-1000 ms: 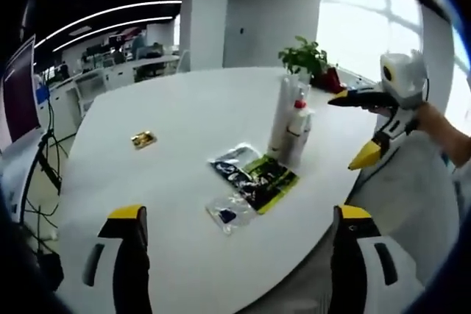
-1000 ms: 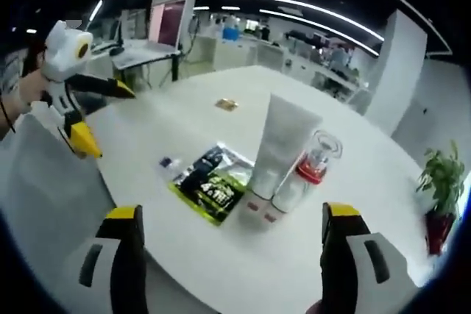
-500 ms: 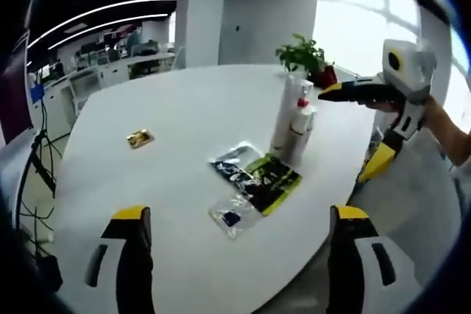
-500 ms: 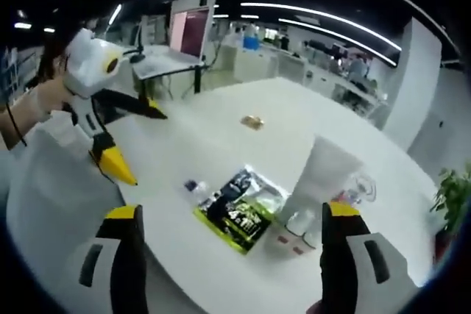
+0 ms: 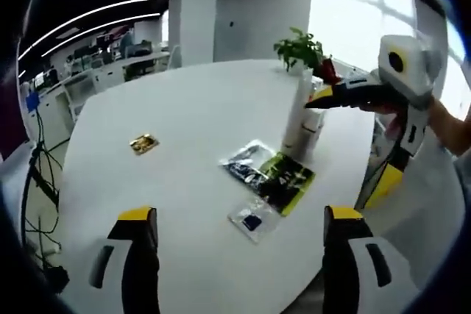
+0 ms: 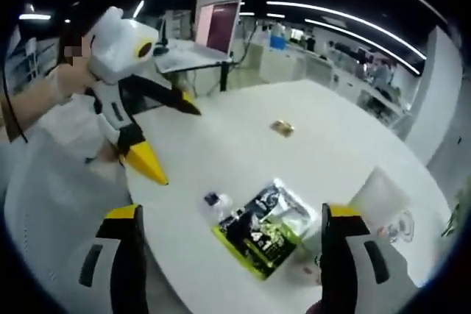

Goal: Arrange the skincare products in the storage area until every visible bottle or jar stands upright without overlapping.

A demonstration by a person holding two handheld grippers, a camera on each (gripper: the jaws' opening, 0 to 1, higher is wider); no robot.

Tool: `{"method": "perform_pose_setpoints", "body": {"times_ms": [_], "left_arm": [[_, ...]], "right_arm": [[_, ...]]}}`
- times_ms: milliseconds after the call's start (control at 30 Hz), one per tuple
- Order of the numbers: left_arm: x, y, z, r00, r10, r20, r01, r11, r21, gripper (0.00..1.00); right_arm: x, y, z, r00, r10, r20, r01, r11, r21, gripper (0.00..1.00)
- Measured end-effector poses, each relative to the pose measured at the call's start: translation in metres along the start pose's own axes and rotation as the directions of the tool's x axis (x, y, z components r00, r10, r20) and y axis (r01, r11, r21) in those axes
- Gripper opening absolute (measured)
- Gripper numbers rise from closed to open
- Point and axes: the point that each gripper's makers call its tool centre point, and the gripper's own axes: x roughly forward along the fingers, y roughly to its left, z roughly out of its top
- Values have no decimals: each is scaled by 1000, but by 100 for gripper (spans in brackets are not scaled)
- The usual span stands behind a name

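A white tube [image 5: 299,110] stands upright on its cap beside a small bottle [image 5: 316,118] near the round white table's [image 5: 199,101] right edge. In the right gripper view the tube [image 6: 377,194] and the clear-capped bottle [image 6: 401,227] sit low right, partly behind my own jaw. My right gripper [image 5: 355,137] is open, its upper jaw tip in front of the bottle's top. My left gripper [image 6: 172,140] is open too, held over the table's near edge, nothing between its jaws.
A green and black sachet [image 5: 278,176] and a small clear packet [image 5: 252,220] lie flat by the tube. A gold wrapped item [image 5: 143,143] lies alone to the left. A potted plant [image 5: 299,48] stands at the far edge. A laptop [image 6: 218,29] sits on a desk beyond.
The right gripper's upper jaw has come across in front of the tube and bottle tops. The right gripper view has swung, so the tube and bottle now sit low right. Both grippers stay open.
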Motion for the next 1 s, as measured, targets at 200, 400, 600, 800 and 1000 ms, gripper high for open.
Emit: {"method": "perform_pose_setpoints", "body": {"times_ms": [200, 400, 600, 800, 1000], "left_arm": [[9, 16, 8, 1000, -6, 5, 6, 1000, -6, 81], [20, 38, 22, 999, -16, 37, 17, 999, -38, 71], [34, 60, 28, 999, -24, 32, 25, 999, -43, 64], [48, 86, 35, 999, -20, 41, 22, 998, -53, 61], [60, 107, 40, 997, -27, 67, 36, 989, -143, 57]], "right_arm": [[14, 1, 6, 999, 32, -9, -32, 999, -15, 99], [23, 0, 9, 999, 45, -16, -45, 999, -20, 99], [29, -5, 12, 999, 37, -6, -37, 999, -22, 99], [35, -6, 11, 999, 37, -27, -38, 999, -33, 98], [43, -8, 13, 999, 23, -23, -24, 999, -37, 97]]}}
